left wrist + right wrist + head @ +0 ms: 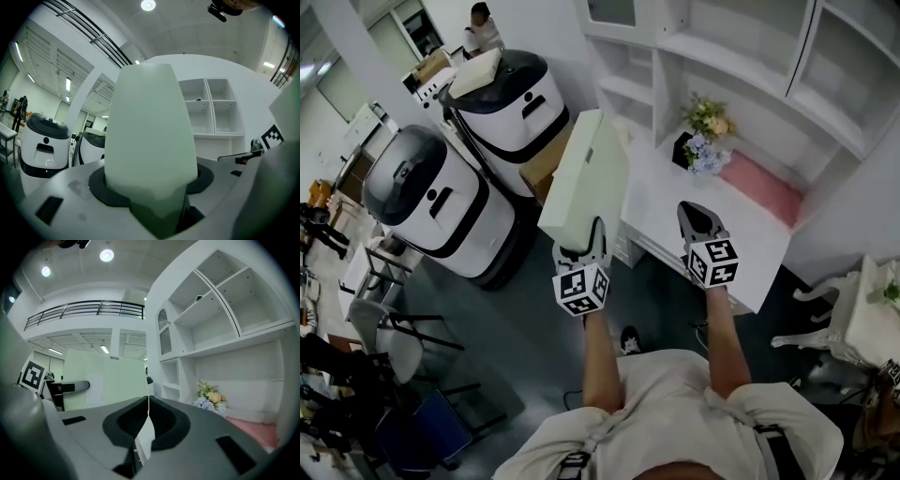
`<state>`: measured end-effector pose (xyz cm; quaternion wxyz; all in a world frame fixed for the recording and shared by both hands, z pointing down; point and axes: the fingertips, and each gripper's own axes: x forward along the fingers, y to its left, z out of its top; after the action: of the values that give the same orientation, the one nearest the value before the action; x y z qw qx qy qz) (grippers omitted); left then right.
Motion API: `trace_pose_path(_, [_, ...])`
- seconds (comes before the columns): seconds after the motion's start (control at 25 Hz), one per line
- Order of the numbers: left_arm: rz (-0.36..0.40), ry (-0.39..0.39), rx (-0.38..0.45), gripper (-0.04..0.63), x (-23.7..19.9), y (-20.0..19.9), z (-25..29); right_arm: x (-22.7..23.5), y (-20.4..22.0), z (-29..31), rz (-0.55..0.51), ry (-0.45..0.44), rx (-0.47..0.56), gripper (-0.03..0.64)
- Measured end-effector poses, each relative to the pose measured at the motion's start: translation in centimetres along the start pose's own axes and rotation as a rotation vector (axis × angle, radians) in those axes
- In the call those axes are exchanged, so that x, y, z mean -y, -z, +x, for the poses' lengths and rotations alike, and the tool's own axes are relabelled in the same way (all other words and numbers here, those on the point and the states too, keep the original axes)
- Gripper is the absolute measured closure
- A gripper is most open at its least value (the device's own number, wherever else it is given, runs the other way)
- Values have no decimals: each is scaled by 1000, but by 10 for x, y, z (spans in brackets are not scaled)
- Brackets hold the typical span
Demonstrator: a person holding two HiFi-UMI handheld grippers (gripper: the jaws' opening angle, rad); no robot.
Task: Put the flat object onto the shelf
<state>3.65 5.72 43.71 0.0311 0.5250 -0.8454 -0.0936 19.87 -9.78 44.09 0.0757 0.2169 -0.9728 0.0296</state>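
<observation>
Left gripper (579, 246) clamped on the near end of the flat object (586, 178), a pale box that stands out beyond the jaws toward the shelf (722, 56) ahead. Judged: gripped at one end so the free end can lead into a compartment. Right gripper (695, 214) is near it, on its right, with jaws pressed together on nothing, probably kept free to steady the box. Beyond the right gripper, flowers (705, 131) and a pink cloth (759, 187) occupy the lowest bay, so that spot is blocked. Two white machines (441, 197) are left of the left gripper, off the path.
</observation>
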Motion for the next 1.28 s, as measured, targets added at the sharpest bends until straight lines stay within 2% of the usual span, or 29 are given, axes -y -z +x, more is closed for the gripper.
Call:
trace_pose_path(0.2, [-76, 39, -3, 319, -18, 8, 25, 2, -2, 26, -3, 36, 4, 548])
trace_pose_path(0.4, [-13, 71, -14, 319, -29, 5, 46, 6, -7, 49, 10, 78, 17, 548])
trace_pose_path(0.64, [-26, 102, 6, 321, -55, -4, 56, -7, -7, 78, 25, 97, 22, 548])
trace_pose_path(0.88, [-18, 103, -29, 321, -75, 10, 59, -20, 6, 91, 29, 94, 1, 548])
trace_pose_path(1.12, [-33, 119, -42, 319, -77, 17, 70, -5, 5, 96, 38, 122, 9, 548])
trace_pose_path(1.28, [8, 128, -42, 321, -79, 14, 82, 1, 4, 112, 45, 119, 7, 548])
